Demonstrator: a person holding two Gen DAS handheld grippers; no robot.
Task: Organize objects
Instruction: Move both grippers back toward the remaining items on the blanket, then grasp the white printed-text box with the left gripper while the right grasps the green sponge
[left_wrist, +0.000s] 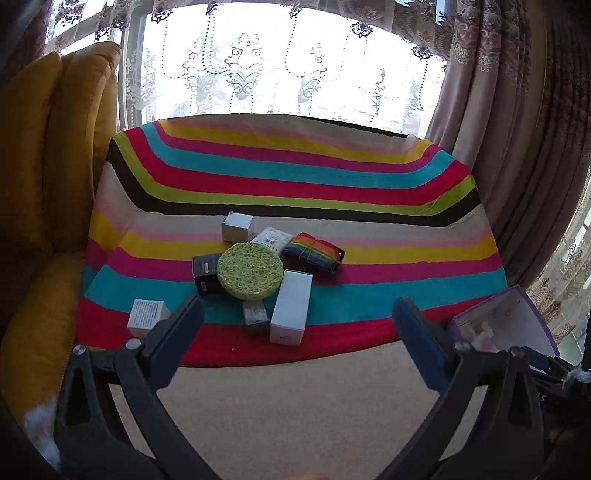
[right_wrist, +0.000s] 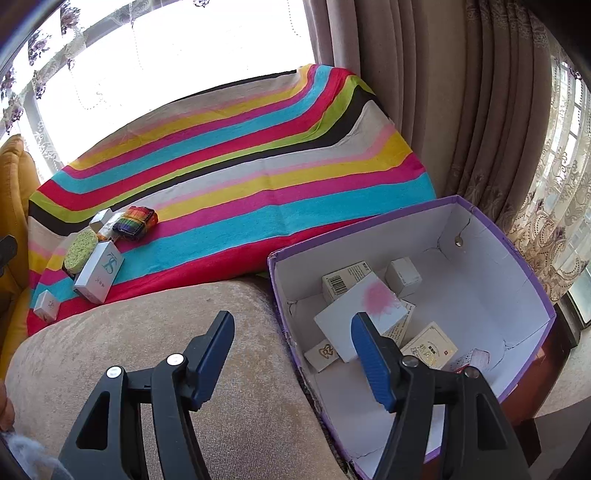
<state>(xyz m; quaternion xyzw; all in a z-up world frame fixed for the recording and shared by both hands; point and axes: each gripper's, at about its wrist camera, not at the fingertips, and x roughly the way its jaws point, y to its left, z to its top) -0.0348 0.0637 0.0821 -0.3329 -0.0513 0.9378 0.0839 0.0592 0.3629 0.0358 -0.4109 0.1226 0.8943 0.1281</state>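
A pile of small items lies on the striped blanket (left_wrist: 295, 173): a round green sponge (left_wrist: 250, 271), a tall white box (left_wrist: 291, 306), a black box (left_wrist: 205, 271), a rainbow pouch (left_wrist: 314, 253), a silver box (left_wrist: 237, 226) and a small white box (left_wrist: 146, 314). My left gripper (left_wrist: 295, 314) is open and empty, just short of the pile. My right gripper (right_wrist: 291, 332) is open and empty, above the near-left rim of the purple box (right_wrist: 424, 206), which holds several small cartons (right_wrist: 360, 310). The pile also shows in the right wrist view (right_wrist: 98, 271).
The blanket covers a beige sofa (right_wrist: 177, 362). A mustard cushion (left_wrist: 48, 177) stands at the left. Curtains (right_wrist: 424, 92) and a bright window hang behind. The purple box shows at the right edge of the left wrist view (left_wrist: 517, 321).
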